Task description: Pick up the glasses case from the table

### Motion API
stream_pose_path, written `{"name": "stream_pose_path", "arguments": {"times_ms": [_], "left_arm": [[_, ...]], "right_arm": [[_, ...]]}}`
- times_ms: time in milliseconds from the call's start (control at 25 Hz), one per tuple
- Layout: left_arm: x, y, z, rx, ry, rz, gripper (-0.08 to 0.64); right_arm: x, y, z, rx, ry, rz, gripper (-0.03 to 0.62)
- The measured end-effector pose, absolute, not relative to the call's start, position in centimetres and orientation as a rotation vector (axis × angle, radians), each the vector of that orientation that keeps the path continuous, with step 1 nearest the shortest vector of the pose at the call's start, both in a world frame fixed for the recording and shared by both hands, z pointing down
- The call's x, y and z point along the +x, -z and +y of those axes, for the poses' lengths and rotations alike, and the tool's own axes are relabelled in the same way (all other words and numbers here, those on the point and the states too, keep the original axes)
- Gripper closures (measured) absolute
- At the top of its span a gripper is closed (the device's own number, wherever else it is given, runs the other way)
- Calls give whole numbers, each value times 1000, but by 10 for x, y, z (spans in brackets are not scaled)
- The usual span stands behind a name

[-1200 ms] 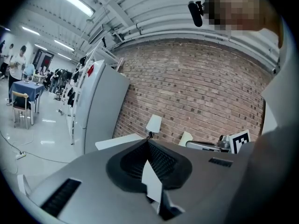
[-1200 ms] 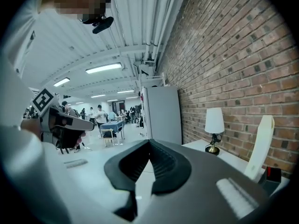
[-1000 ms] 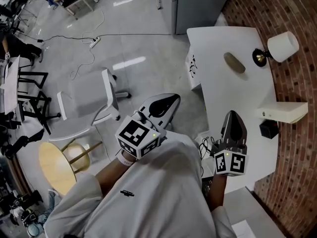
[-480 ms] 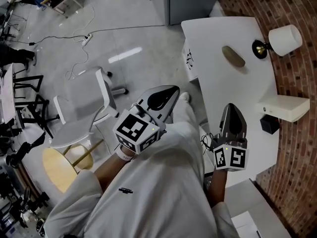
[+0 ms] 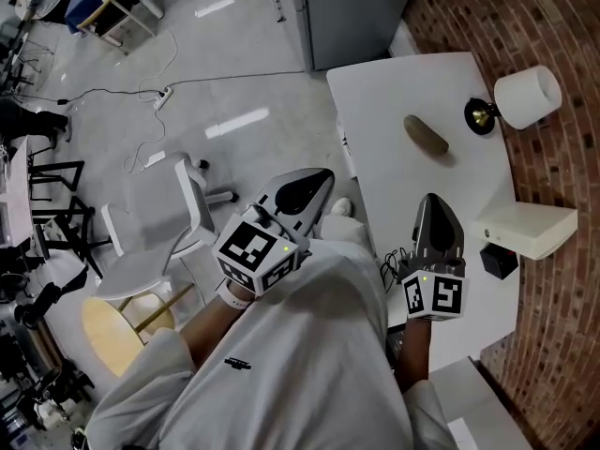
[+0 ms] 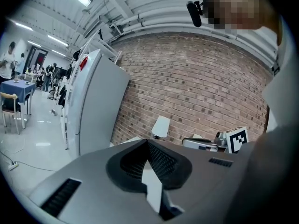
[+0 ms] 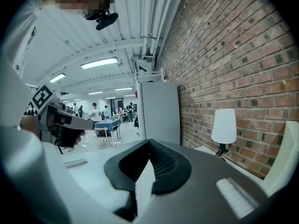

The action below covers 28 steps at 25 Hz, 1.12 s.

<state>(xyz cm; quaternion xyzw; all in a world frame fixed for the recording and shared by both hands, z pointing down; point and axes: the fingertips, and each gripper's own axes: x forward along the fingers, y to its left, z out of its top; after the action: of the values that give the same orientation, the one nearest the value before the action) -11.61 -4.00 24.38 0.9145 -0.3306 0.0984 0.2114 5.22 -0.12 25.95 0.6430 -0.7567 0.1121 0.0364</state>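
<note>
The glasses case lies flat on the white table, near the lamp and well ahead of the right gripper. Both tools are squeezed fully closed with nothing in them, and the left gripper hangs just off the table's edge. The case looks like a light, stiff, smooth oval shell, so probably a bit slippery. Best bet is 1 gripper pinching across its narrow middle.

A white lamp stands by the brick wall. Near it sit 1 white box and 1 small black box, side by side. On the grey floor are a white chair, a round wooden stool and a cord.
</note>
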Motion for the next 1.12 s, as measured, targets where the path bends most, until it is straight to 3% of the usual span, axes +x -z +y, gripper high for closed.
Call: {"name": "stream_pose_path", "arguments": {"times_ms": [440,1000,1120], "left_arm": [[-51,-268,-77,2536,-375,-925,554],[5,-314,-109,2496,-484,-803,554],[11,-326,-121,2464,-493,-794,554]], "right_arm": [[124,-305,-38,1965,-421,-2319,580],[155,-347,-79,1860,-439,-2270,580],[158,-361,-93,1795,-422,-2261,543]]}}
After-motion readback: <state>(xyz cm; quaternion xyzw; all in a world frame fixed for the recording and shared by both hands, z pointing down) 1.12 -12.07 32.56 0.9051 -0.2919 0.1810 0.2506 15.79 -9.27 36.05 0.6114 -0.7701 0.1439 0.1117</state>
